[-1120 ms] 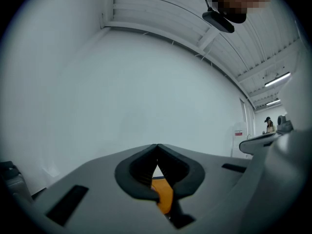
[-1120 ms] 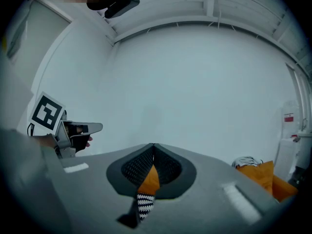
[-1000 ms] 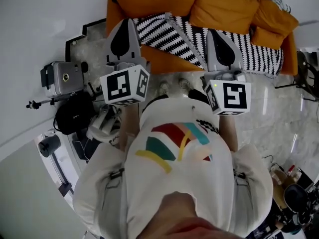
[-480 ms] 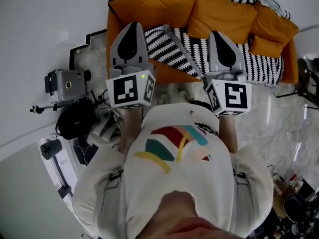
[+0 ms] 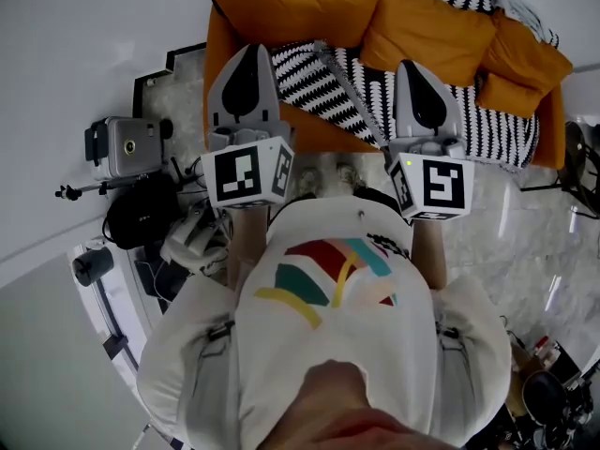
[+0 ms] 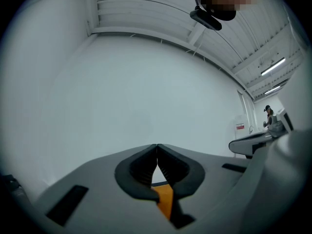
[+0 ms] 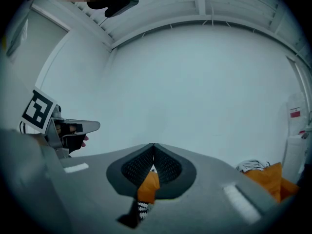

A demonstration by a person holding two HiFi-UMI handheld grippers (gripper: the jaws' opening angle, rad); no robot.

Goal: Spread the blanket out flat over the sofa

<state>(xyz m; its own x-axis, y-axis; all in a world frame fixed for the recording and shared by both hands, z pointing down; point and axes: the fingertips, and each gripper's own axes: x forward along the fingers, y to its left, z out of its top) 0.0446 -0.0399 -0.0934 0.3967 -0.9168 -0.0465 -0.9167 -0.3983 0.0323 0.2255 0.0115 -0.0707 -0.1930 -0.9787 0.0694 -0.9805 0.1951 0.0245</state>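
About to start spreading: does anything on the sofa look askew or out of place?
Yes. The striped blanket lies bunched and slanted across the orange sofa, with a fold running diagonally and bare seat showing at the front, so it is not flat.

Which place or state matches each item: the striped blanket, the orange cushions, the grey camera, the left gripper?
Items:
1. striped blanket
2. orange cushions
3. grey camera
4. left gripper

Places or states:
A. shut, nothing held
B. against the back of the sofa
C. off the sofa, next to a black bag
D. lying askew over the seat, part of the seat bare

Pairs: 1-D, 2-B, 3-C, 4-A
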